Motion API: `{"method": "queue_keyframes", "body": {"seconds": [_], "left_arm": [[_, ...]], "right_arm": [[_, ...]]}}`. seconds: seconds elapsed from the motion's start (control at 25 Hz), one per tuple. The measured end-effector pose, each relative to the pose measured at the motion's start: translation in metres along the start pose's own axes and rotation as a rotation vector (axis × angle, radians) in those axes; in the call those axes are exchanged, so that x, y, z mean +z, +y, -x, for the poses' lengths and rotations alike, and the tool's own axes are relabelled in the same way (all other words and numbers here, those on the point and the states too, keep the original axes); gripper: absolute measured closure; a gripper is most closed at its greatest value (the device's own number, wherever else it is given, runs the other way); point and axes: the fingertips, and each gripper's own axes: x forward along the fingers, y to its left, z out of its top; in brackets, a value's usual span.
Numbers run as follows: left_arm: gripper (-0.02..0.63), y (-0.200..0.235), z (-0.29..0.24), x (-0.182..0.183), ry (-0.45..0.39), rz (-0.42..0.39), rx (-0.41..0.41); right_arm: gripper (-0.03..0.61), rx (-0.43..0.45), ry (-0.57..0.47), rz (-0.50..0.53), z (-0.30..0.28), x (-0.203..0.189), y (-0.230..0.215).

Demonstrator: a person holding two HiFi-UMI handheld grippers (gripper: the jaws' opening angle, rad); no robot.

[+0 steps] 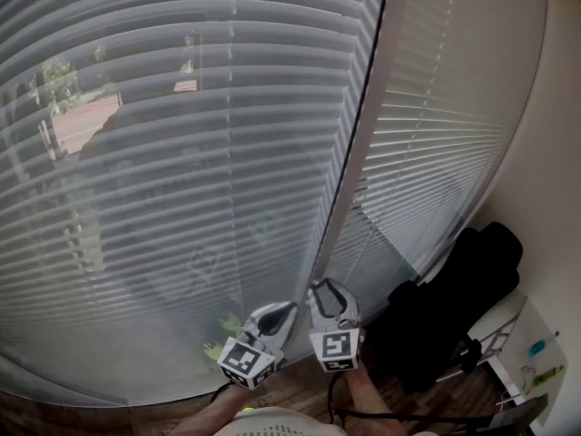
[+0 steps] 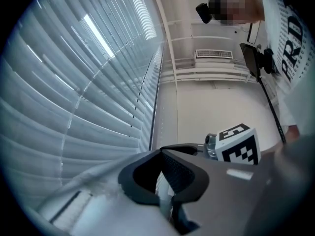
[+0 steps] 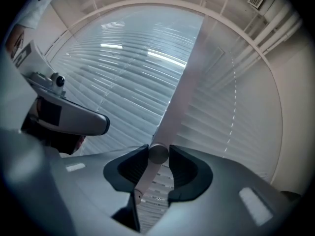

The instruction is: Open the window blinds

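Observation:
Grey slatted blinds (image 1: 182,153) cover the big window, their slats tilted enough to show the street outside. A second blind (image 1: 436,134) hangs to the right. A pale tilt wand (image 1: 349,162) runs down between them. In the right gripper view the wand's (image 3: 179,97) rounded lower part sits between the jaws of my right gripper (image 3: 158,156), whose pads stand just beside it, open. My left gripper (image 1: 286,309) hangs close to the left of the right gripper (image 1: 327,286). The left gripper's (image 2: 165,181) jaws are nearly together around a pale strip, either a thing or background.
A black bag or chair (image 1: 454,289) stands low on the right beside a white shelf (image 1: 526,343). The wood floor (image 1: 300,389) shows under the sill. A bare wall (image 1: 563,153) closes the right side. The person's white shirt (image 2: 290,43) fills the left gripper view's right edge.

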Motion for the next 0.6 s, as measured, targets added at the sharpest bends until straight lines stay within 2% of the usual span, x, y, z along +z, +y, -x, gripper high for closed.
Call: {"method": "queue_keyframes", "body": {"seconds": [0.36, 0.6], "left_arm": [[0.621, 0.0054, -0.0025, -0.0020, -0.001, 0.001, 0.010], [0.621, 0.0062, -0.0050, -0.0014, -0.005, 0.005, 0.005]], "right_arm": [[0.453, 0.034, -0.032, 0.000, -0.0044, -0.0005, 0.0029], [0.446, 0.038, -0.021, -0.070, -0.0054, -0.0015, -0.0007]]}}
